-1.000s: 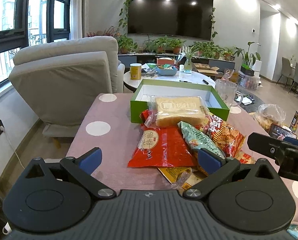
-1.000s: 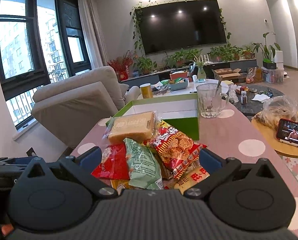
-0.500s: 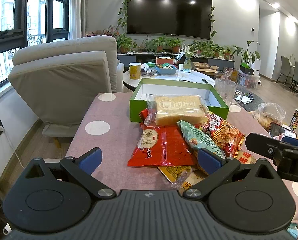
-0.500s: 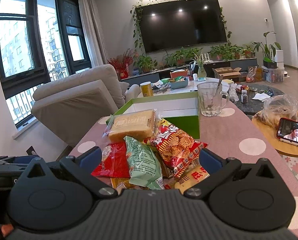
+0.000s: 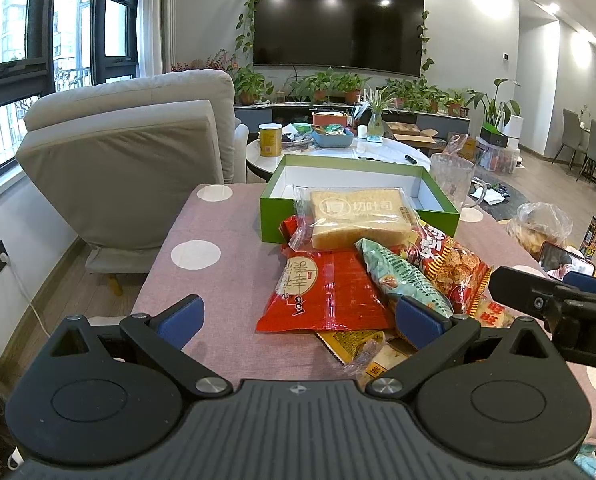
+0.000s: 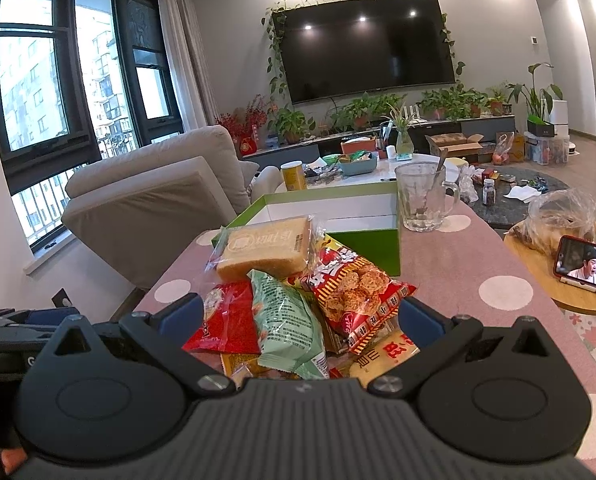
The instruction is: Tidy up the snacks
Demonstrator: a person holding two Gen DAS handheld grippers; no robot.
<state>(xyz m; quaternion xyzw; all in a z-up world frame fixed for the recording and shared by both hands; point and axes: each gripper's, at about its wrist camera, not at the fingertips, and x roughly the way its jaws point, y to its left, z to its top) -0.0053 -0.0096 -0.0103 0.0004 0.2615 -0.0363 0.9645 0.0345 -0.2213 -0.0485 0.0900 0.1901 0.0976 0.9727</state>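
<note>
Green packet point(image 6: 288, 322) long axis toward box point(image 6: 362, 240); both grippers' fingers point(image 5: 180, 314) wide, empty.

Wall-mounted television point(image 5: 338, 24), grey recliner point(image 5: 138, 160), tall windows point(image 6: 46, 80), daylight.

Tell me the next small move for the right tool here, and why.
Probably ease the right tool forward and down onto the pale green packet and close. Both tools are open and empty, the green box behind the pile looks empty, and that packet lies on top of the heap between the right tool's fingers, nearest to it. The left tool hovers over the red packet.
</note>
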